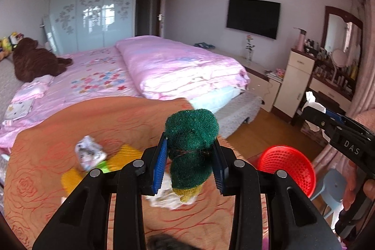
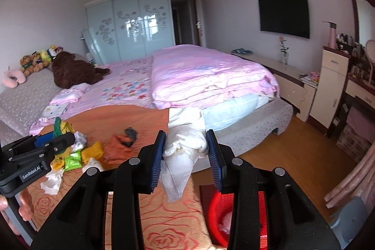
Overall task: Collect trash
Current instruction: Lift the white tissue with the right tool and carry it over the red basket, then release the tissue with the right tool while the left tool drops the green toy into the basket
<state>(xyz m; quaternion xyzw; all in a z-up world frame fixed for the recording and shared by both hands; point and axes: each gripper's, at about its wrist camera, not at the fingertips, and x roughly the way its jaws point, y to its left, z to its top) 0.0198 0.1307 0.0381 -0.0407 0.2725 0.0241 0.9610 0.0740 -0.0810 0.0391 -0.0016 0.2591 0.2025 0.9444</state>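
Observation:
My left gripper [image 1: 190, 156] is shut on a green and yellow scouring sponge [image 1: 191, 151] and holds it above the orange rose-patterned cloth [image 1: 112, 118]. My right gripper [image 2: 186, 152] is shut on a crumpled white tissue [image 2: 185, 144] and holds it over the cloth's right edge. The red mesh basket [image 1: 289, 168] stands to the right below the cloth; in the right wrist view the red mesh basket [image 2: 220, 219] sits below my fingers, with white paper in it. Loose trash lies on the cloth: a crumpled printed paper [image 1: 90, 152], yellow sponges [image 2: 92, 151], a green wrapper [image 2: 72, 159], white tissues [image 2: 52, 182].
A bed with a pink quilt [image 1: 178, 67] and a brown teddy bear [image 1: 32, 60] lies behind the cloth. A dresser with a mirror [image 1: 337, 57] and low cabinets [image 2: 293, 86] stand at the right. A blue-grey stool [image 1: 332, 189] stands by the basket on the wood floor.

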